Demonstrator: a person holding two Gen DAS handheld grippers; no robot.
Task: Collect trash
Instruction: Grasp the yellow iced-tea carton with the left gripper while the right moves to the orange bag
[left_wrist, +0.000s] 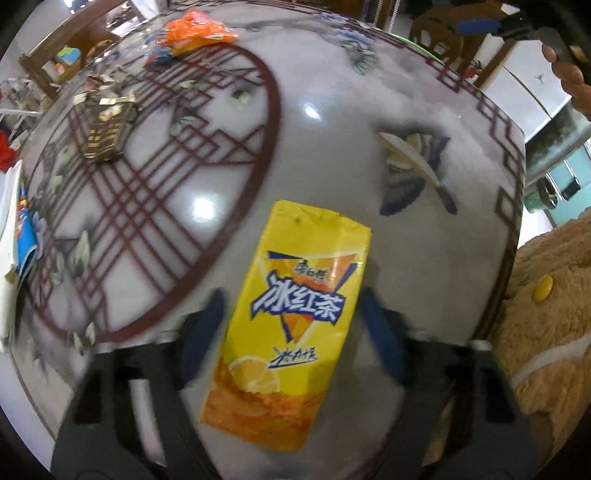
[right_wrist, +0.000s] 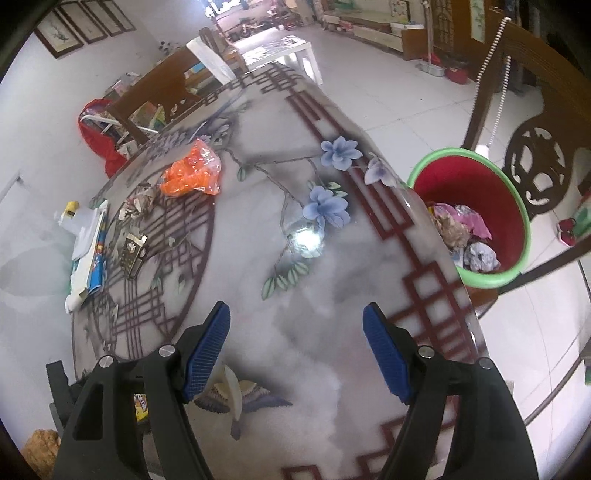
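Observation:
A flattened yellow iced-tea carton lies on the patterned table, between the blue pads of my left gripper. The jaws are open and straddle it; whether the pads touch it I cannot tell. My right gripper is open and empty above the table. A red bin with a green rim, partly filled with trash, stands off the table's right edge. An orange wrapper, a dark gold-printed box, torn paper scraps and a white-and-blue package lie at the table's left.
In the left wrist view the orange wrapper and the dark box lie at the far left, and a brown plush toy sits off the right edge. A carved wooden chair stands behind the bin. A red bag is on the floor.

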